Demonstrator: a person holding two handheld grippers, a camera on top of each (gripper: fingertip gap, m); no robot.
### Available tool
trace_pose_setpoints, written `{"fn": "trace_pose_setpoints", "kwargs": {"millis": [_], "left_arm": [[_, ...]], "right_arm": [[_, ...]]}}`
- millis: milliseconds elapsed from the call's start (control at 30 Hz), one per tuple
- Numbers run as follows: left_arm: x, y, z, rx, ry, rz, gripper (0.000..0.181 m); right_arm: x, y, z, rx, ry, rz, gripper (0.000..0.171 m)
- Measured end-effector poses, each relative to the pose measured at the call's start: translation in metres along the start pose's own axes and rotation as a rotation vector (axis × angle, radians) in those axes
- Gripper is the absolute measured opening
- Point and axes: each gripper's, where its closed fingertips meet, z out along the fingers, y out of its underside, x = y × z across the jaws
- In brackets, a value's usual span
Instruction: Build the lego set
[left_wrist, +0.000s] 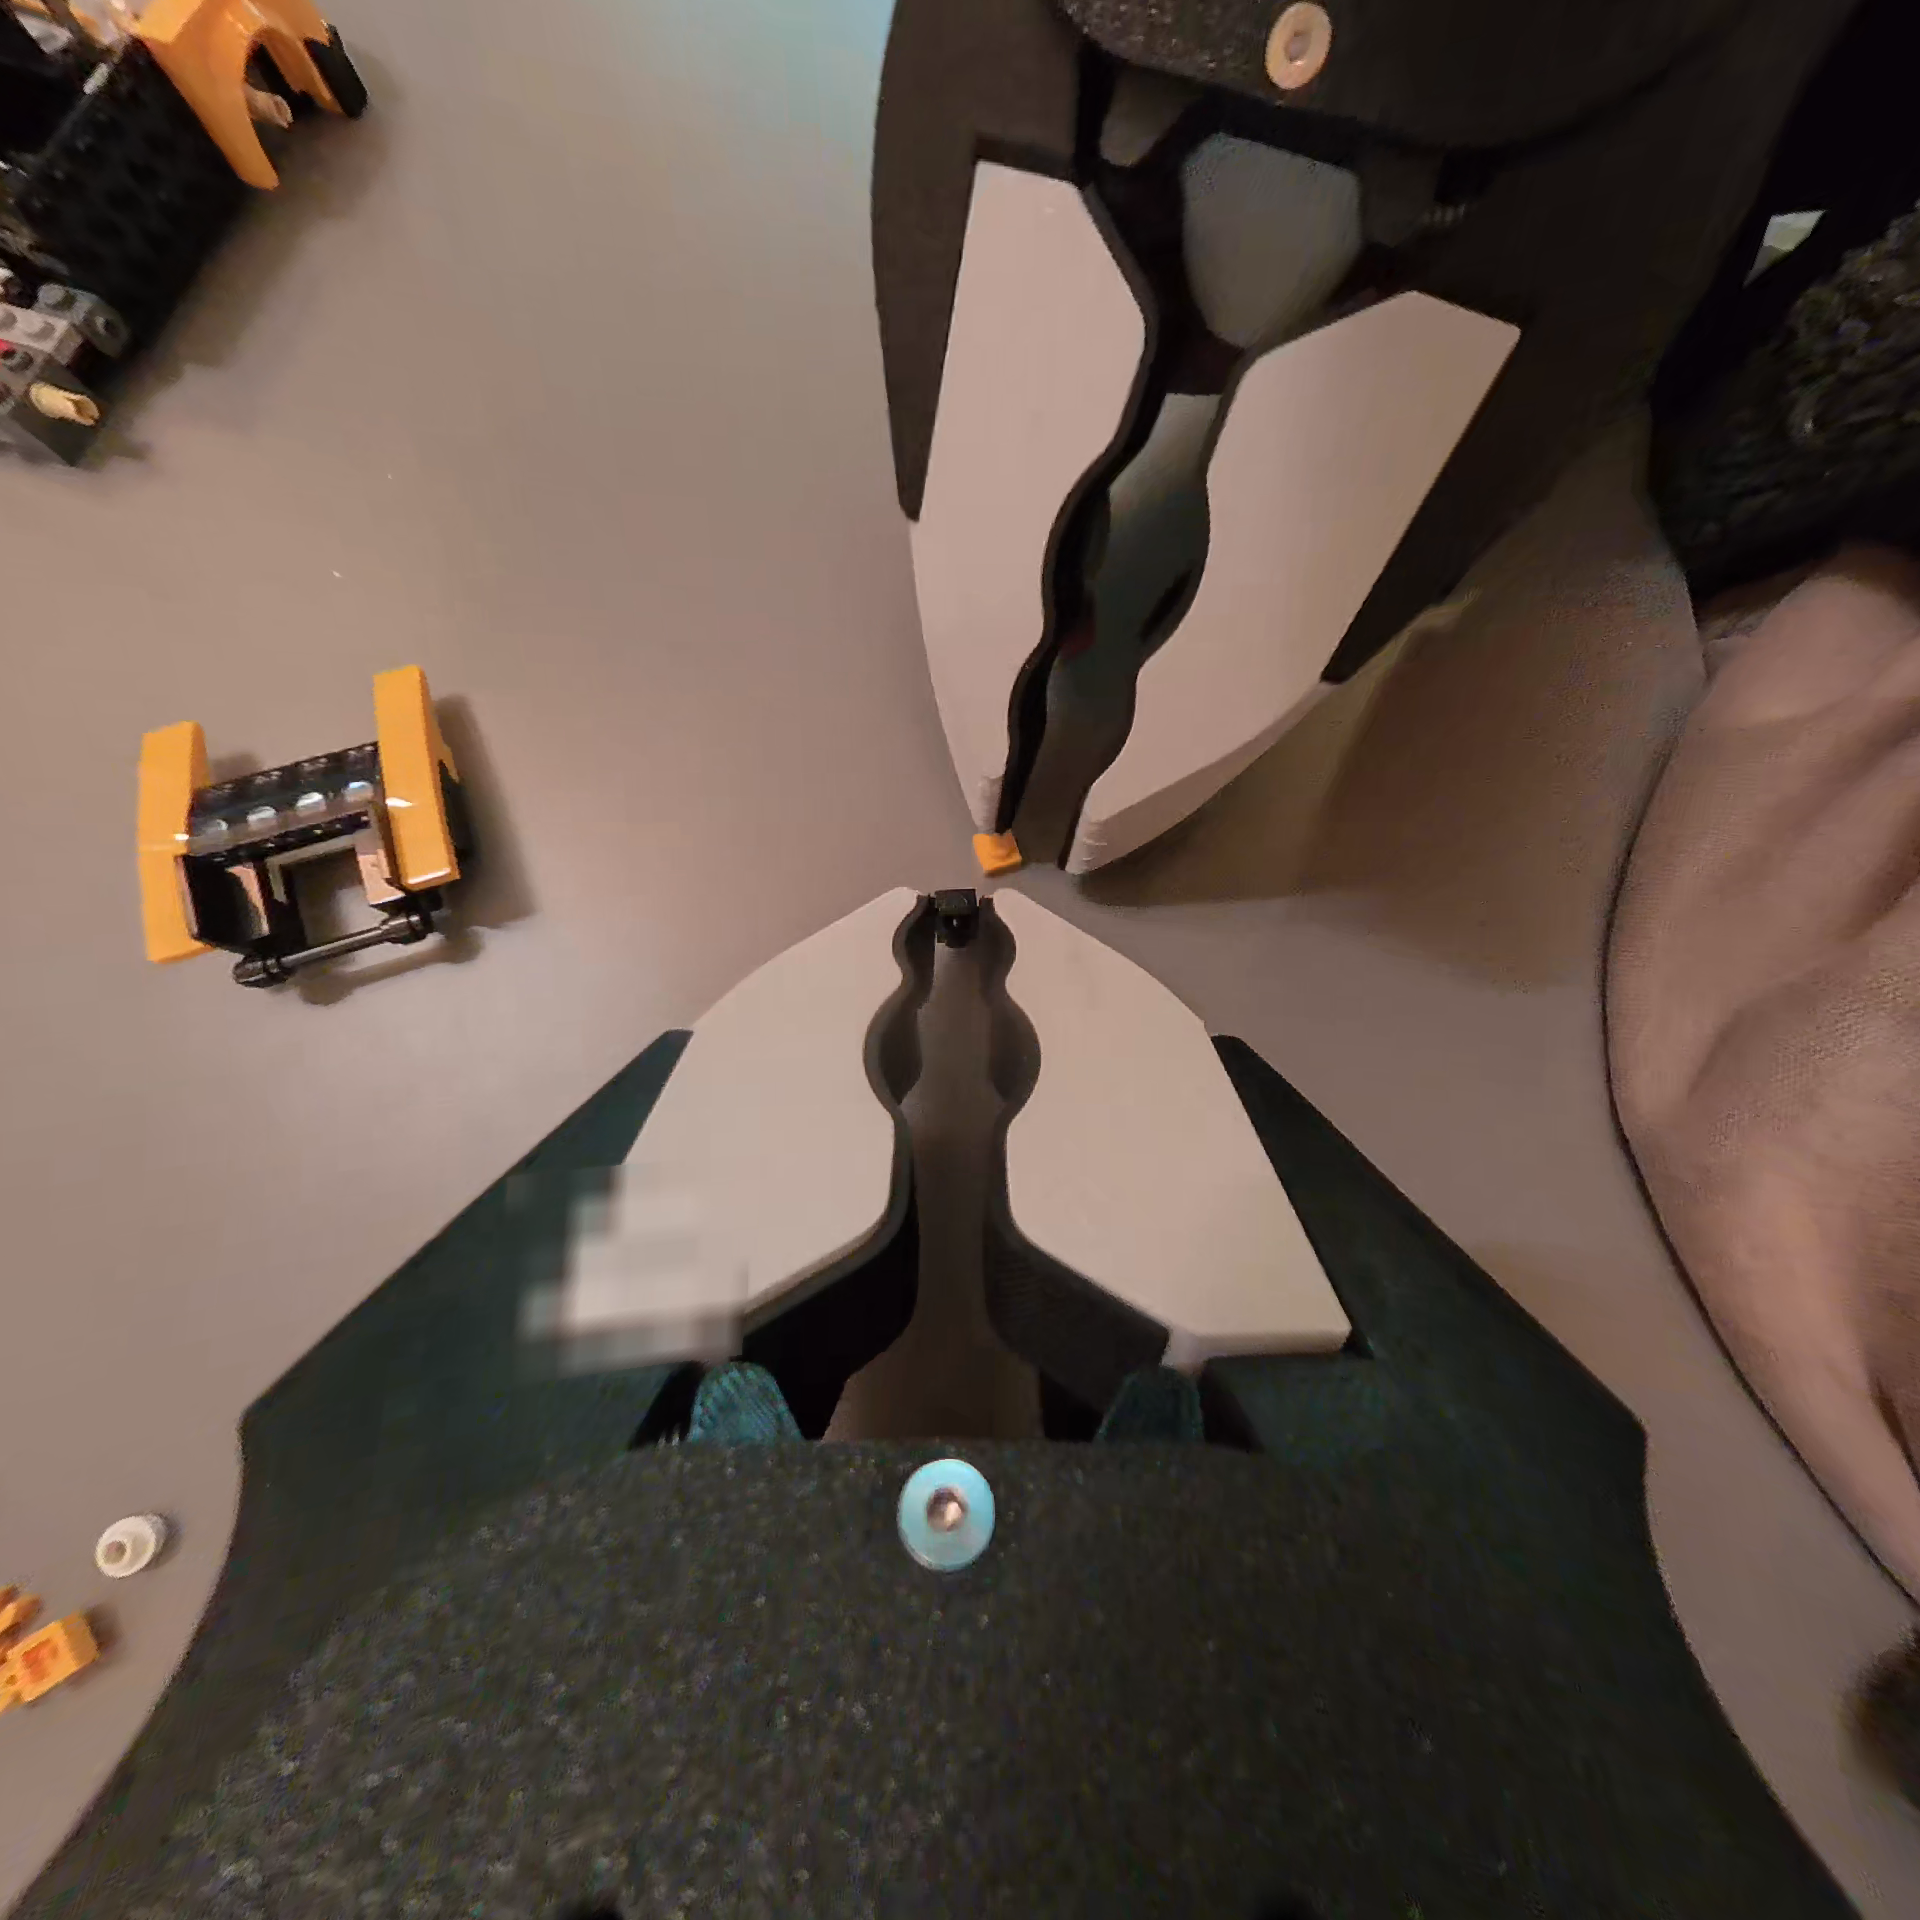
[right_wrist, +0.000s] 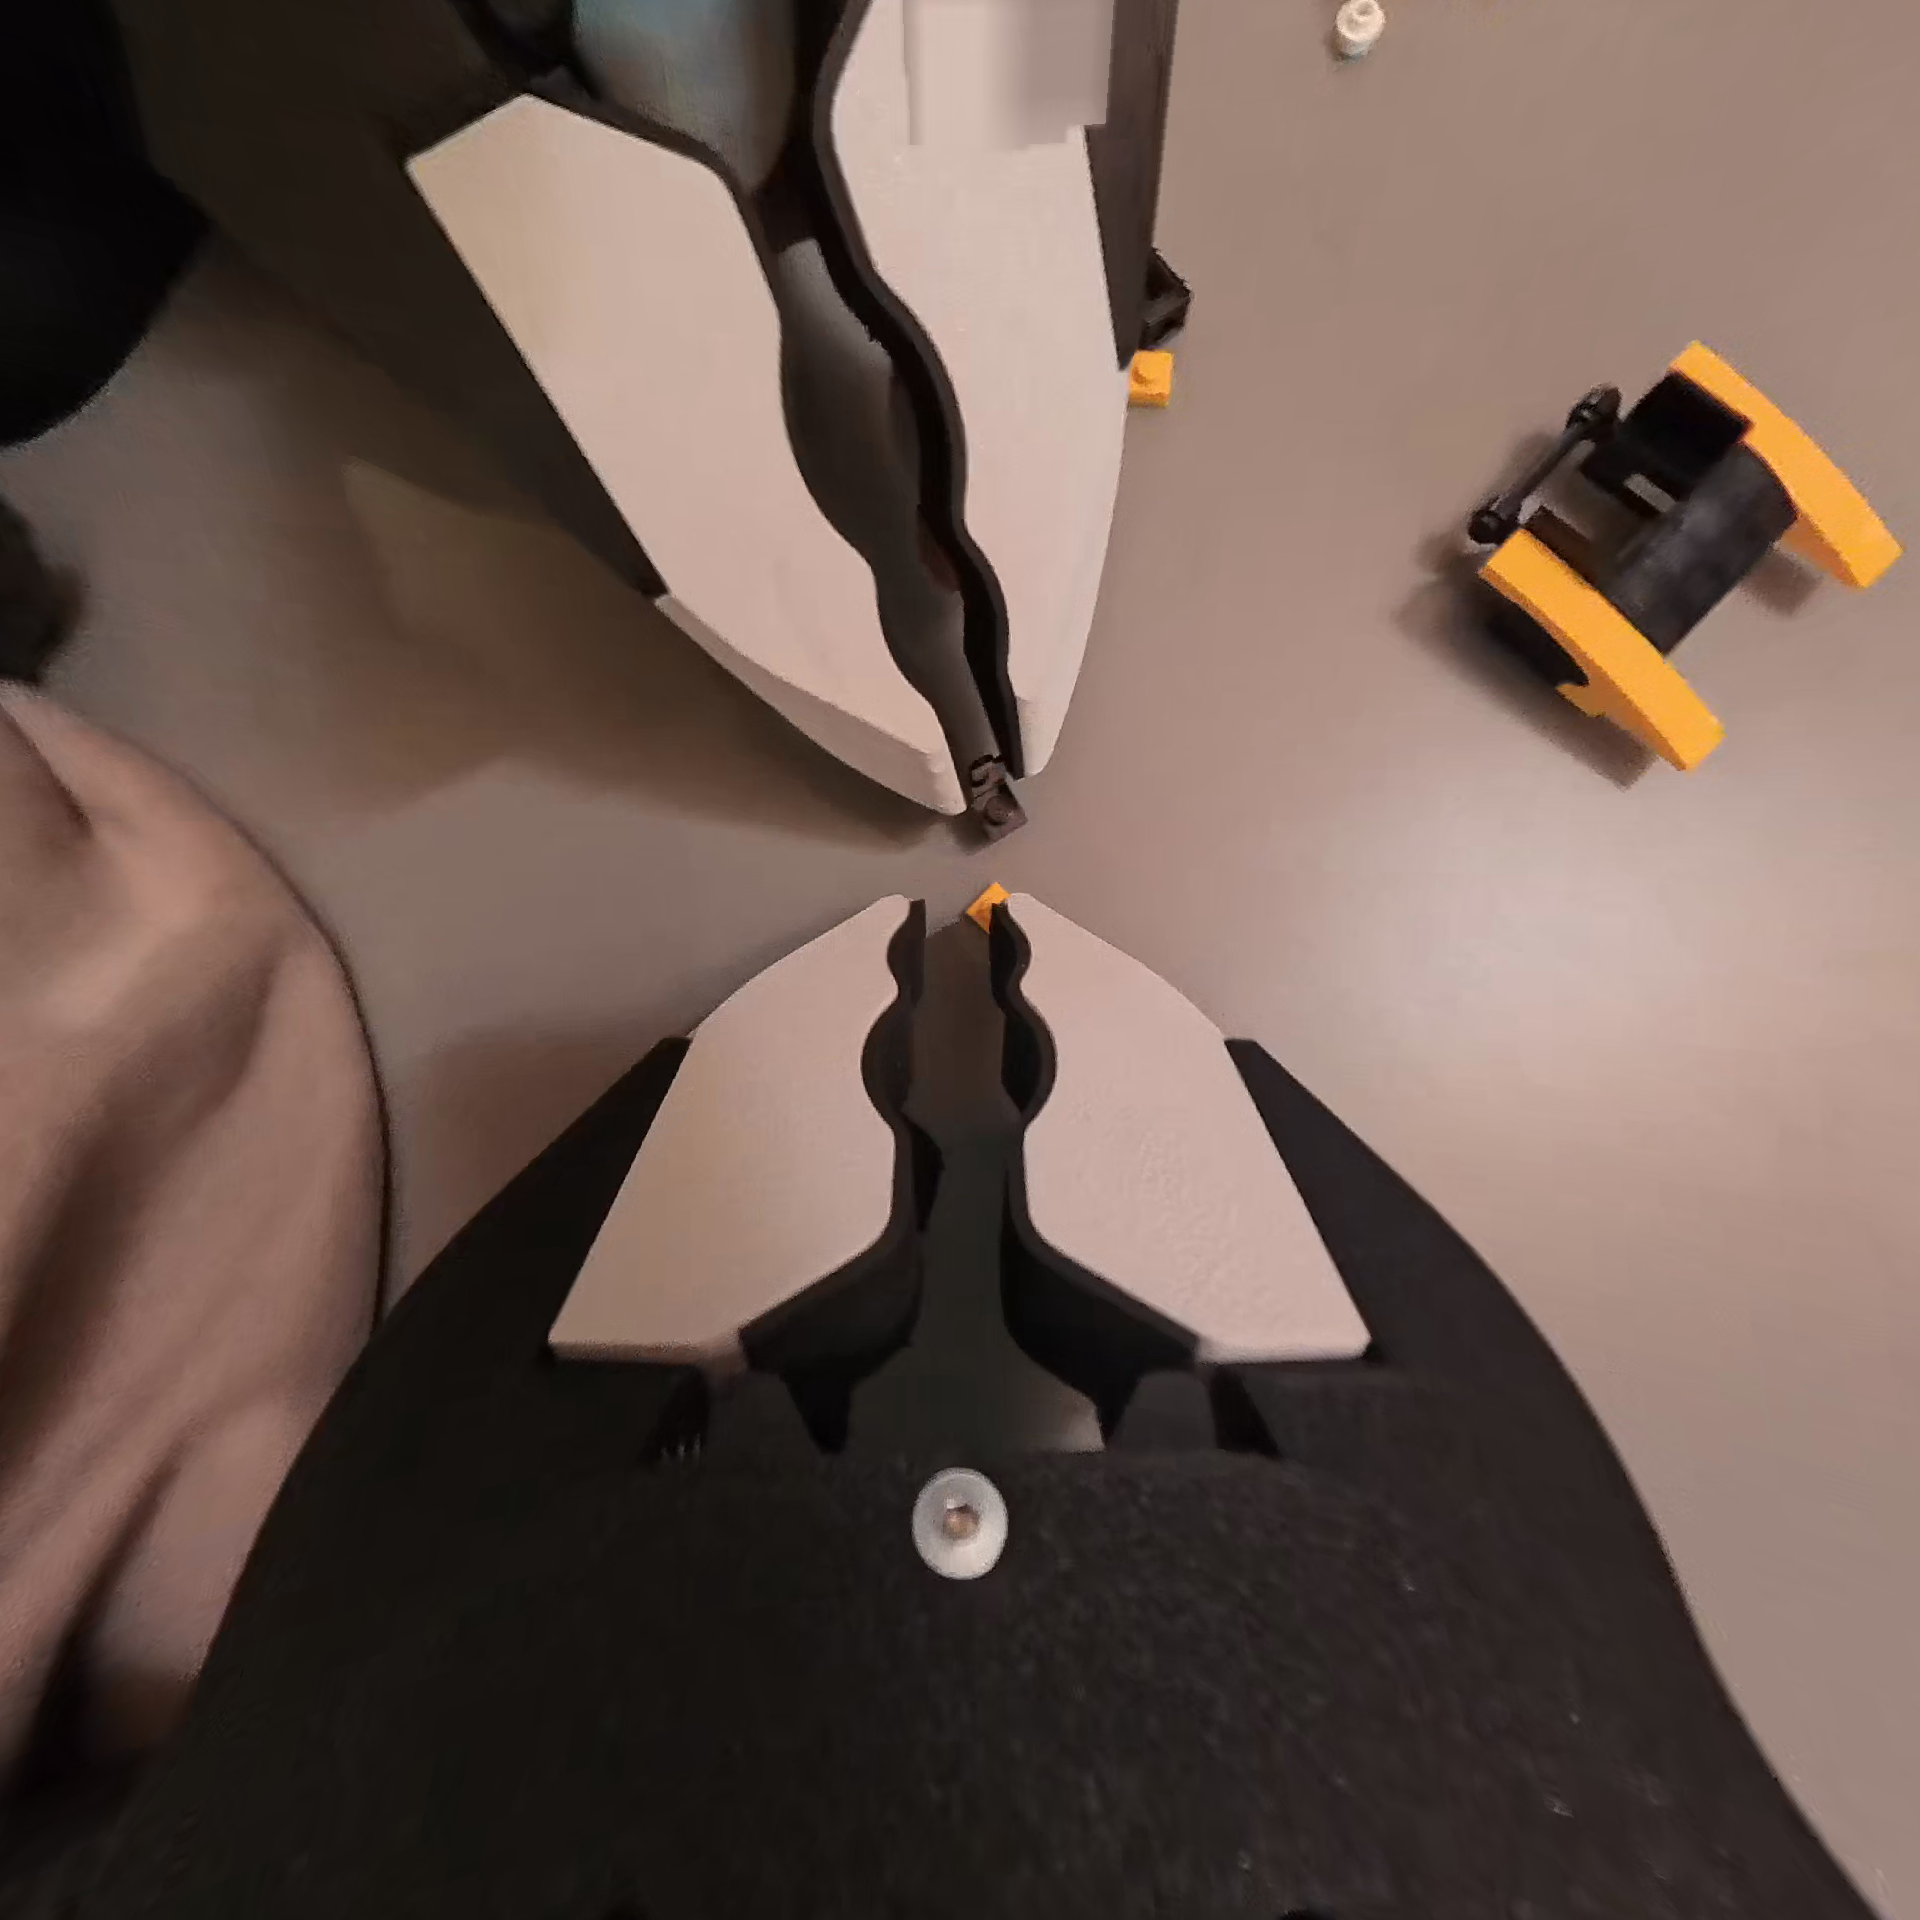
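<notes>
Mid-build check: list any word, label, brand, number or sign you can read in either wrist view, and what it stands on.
No legible text in either view.
Left gripper, shut on a small black piece: no writing shows.
Right gripper, shut on a small orange piece: no writing shows.
Orange-and-black sub-assembly: any marks on its studs are too small to read.
</notes>
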Motion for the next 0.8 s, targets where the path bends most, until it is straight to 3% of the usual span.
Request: {"fn": "trace_pose_setpoints", "kwargs": {"millis": [200, 800], "left_arm": [[0.0, 0.003, 0.001, -0.014, 0.008, -0.001, 0.007], [0.002, 0.003, 0.005, -0.001, 0.048, -0.017, 0.008]], "right_arm": [[0.004, -0.001, -0.002, -0.022, 0.117, 0.061, 0.012], [0.007, 0.006, 0.006, -0.037, 0.222, 0.173, 0.01]]}}
